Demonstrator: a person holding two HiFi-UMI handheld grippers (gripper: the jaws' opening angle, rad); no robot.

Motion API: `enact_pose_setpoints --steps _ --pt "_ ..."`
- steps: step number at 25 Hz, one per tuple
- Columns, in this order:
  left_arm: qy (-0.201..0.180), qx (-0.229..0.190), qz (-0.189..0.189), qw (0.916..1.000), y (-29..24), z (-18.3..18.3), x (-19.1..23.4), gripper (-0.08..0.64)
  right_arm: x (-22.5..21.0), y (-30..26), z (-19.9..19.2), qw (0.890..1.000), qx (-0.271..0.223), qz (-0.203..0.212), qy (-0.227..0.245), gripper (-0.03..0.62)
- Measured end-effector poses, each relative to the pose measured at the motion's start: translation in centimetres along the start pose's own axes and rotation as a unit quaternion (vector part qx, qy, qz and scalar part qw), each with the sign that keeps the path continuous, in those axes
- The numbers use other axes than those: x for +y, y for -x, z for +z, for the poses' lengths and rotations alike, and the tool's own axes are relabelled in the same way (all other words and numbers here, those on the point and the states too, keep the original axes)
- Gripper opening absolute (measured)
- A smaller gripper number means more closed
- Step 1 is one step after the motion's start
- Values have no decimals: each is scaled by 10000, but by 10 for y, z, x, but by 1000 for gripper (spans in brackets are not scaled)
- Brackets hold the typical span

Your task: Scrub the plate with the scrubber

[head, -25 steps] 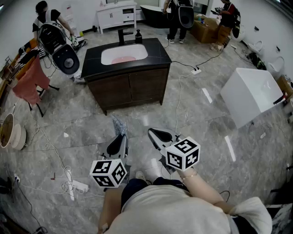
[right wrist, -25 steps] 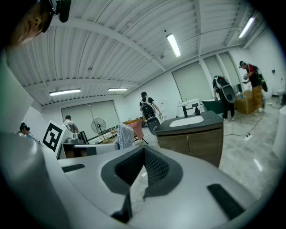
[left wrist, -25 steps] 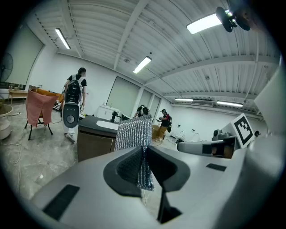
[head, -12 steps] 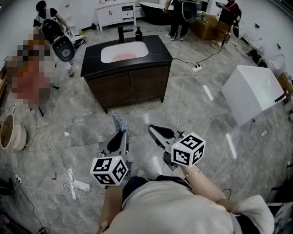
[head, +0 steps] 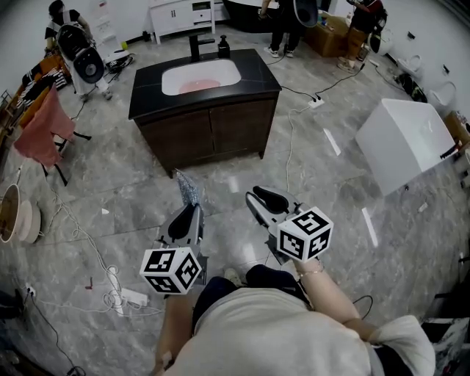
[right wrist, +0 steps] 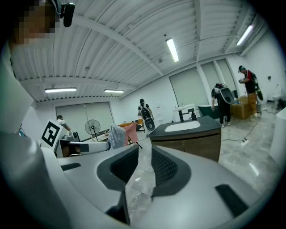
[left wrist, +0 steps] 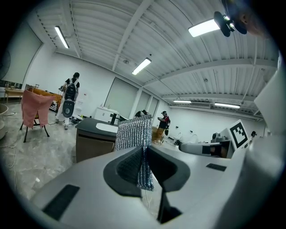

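Scrubber: one silver mesh scrubber [head: 189, 189], a flat upright pad left of centre in the head view, sticking out ahead of the jaws above the grey marble floor [head: 132, 183].
Far left: one pink cloth [head: 45, 126] draped over a rack, with one person [head: 62, 22] in the upper left corner.
Left gripper [head: 192, 211]: one, clenched on the scrubber. In the left gripper view the two black pads meet on the pad's lower edge [left wrist: 144, 170] with no gap showing.
Marker cubes: two, one on each gripper. The left cube [head: 171, 270] is at lower left of centre and the right cube [head: 305, 233] is just right of centre.
Vanity: one dark wooden cabinet [head: 205, 125] in the upper middle, well apart from both grippers.
Basin: one white basin [head: 200, 77] set in the dark top, with a pink shape lying in it that is too small to identify. One black tap stands behind it.
Right gripper [head: 257, 200]: one, released. Its jaws are opening, and in the right gripper view [right wrist: 144, 152] only floor shows through the gap between the pads. It touches nothing.
Further people: two at the top right edge [head: 283, 22] [head: 363, 22], standing near cardboard boxes.
Far right: one white box-shaped unit [head: 407, 147] on the floor.
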State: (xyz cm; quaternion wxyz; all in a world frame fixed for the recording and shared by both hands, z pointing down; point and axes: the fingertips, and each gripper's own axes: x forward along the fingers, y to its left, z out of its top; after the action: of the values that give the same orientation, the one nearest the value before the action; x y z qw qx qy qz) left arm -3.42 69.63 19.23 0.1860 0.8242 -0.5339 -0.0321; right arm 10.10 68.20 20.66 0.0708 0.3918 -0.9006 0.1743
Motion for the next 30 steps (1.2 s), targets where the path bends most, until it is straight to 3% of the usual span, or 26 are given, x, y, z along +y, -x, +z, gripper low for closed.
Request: enact_pose_setpoints --steps 8,14,30 --pt "69 209 -107 9997 -18 -7 11 57 -11 -15 -13 9994 268 -226 -11 101" --pt "131 265 -10 9996 -53 -3 29 57 -40 -50 -9 9990 412 -159 17 104" --pt "136 -64 328 9993 -232 73 84 57 -165 -184 89 9985 287 389 254 100"
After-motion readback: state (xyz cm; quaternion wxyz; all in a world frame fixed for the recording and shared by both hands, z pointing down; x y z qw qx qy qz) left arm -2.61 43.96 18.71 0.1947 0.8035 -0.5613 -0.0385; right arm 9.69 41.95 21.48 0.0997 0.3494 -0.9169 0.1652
